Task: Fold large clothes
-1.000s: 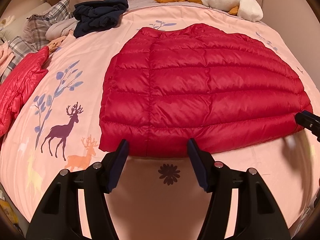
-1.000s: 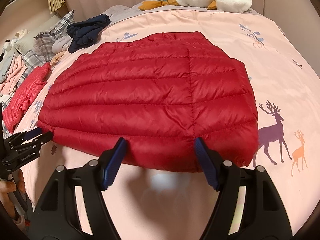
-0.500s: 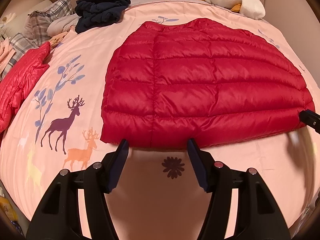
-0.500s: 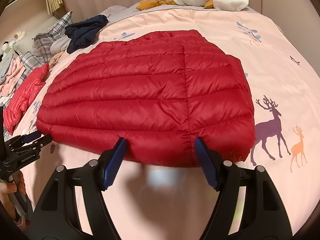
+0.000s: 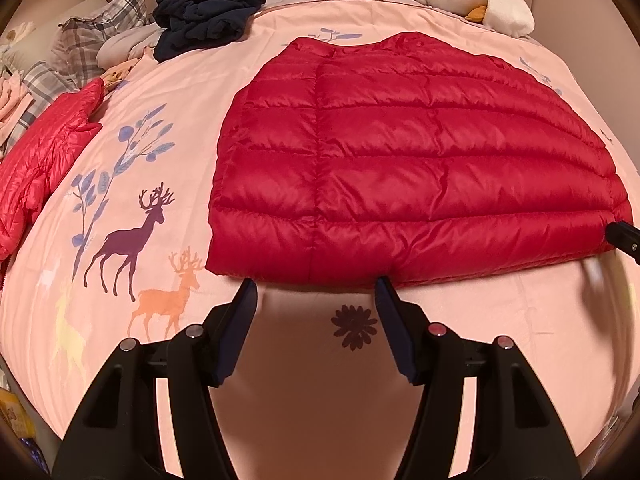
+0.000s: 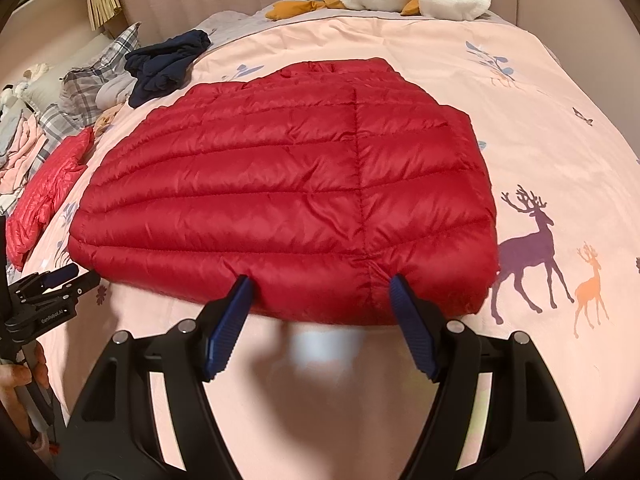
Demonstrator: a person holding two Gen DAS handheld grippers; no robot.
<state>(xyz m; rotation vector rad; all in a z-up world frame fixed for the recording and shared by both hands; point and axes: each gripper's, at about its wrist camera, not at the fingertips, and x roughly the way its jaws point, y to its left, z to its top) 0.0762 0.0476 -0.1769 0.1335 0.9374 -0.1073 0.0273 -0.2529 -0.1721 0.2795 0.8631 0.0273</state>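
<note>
Red quilted jacket (image 5: 408, 168) lies flat on the pink deer-print bedcover (image 5: 132, 184), at the middle.

Both grippers stand at its near hem, at 6 o'clock – left gripper (image 5: 316, 292) and right gripper (image 6: 320, 288), jaws wide, holding nothing. A navy garment (image 5: 208, 16) lies at 11 o'clock, well apart.

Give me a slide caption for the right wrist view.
Open right claw poised at the near hem of a red puffer jacket spread flat on a pink bedspread.
</note>
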